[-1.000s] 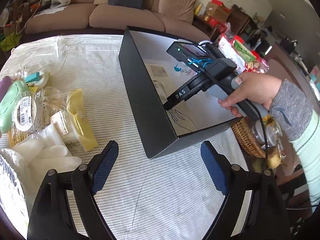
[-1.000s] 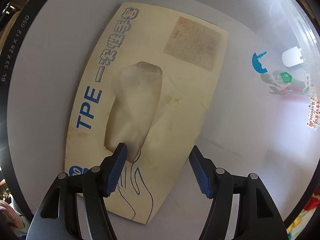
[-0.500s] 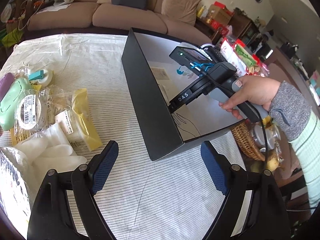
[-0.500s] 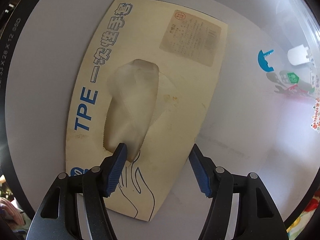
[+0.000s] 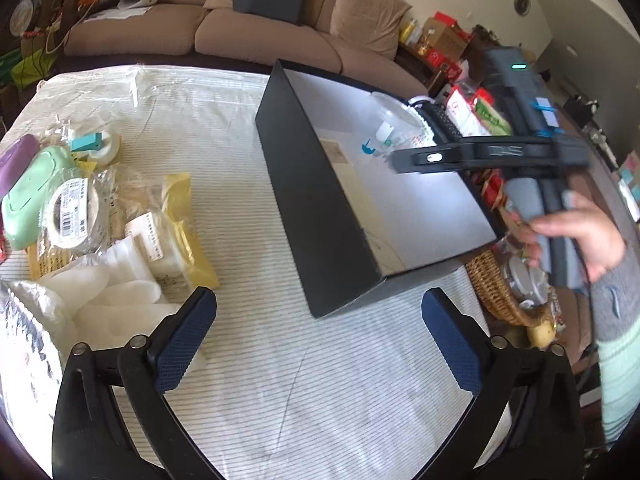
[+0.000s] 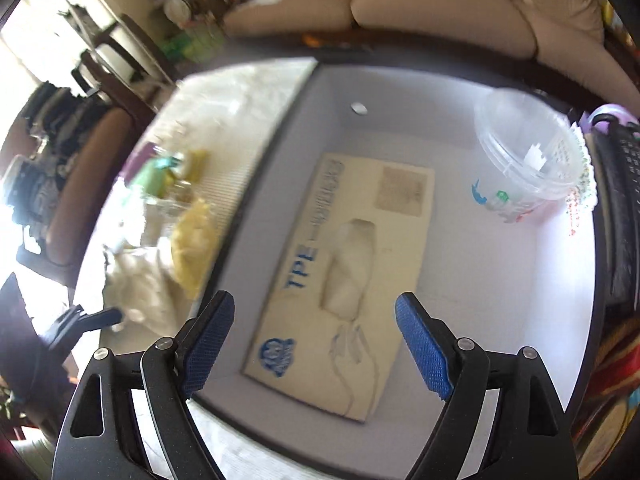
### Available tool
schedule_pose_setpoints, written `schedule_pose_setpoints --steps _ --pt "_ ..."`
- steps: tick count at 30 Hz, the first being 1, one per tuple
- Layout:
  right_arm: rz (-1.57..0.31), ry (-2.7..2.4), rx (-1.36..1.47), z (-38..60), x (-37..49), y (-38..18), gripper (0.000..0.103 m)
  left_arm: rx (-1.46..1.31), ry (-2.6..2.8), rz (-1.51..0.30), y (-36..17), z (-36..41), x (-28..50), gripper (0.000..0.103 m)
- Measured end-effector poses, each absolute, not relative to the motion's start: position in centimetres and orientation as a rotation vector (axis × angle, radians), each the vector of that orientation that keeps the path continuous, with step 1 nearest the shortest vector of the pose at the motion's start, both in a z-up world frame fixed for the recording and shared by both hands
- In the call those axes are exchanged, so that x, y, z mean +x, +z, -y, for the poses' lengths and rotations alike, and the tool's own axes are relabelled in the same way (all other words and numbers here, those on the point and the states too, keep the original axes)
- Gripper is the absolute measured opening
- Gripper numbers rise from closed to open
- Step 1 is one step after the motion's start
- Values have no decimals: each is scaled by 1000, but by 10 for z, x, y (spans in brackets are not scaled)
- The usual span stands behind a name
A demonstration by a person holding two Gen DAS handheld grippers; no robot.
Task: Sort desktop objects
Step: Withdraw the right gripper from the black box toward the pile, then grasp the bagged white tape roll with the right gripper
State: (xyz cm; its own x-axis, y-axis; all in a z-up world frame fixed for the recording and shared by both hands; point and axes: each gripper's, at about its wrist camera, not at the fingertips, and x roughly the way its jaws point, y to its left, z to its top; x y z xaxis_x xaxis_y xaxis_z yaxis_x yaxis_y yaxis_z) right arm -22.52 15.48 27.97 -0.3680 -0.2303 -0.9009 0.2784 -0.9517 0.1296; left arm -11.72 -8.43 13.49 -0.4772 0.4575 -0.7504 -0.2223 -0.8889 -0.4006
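Striped tablecloth [image 5: 320, 380], black box [image 5: 320, 216] in the middle.
We hold the right gripper [image 6: 316, 344] above the glove box [image 6: 352, 280], left gripper [image 5: 320, 332] low; both jaws just spread wider, empty.

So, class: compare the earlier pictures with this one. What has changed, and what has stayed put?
The right gripper has pulled up out of the black box, its jaws just opening wider with nothing between them. The left gripper also widened, empty. The glove box, plastic cup and clutter pile lie as before.
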Motion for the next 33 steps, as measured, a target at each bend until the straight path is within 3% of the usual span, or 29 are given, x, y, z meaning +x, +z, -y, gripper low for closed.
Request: schedule_pose_setpoints --steps 2,4,7,16,22,33 --pt "-23 -2390 1445 -176 -204 282 88 -1298 2389 360 135 91 -104 103" --pt "51 -2374 1357 -151 -156 238 92 -1273 2391 425 135 104 -88 103" --pt "135 -2320 1281 -136 -114 219 94 -1251 2408 526 131 131 -67 103" --pt "11 -2269 1162 -20 -55 159 94 -1227 2688 519 121 224 -35 103" --pt "4 -2290 1121 56 -84 125 94 -1278 2734 623 104 269 -43 103" --pt "-310 -2395 1021 169 -191 92 94 -1286 2741 865 96 324 -61 103"
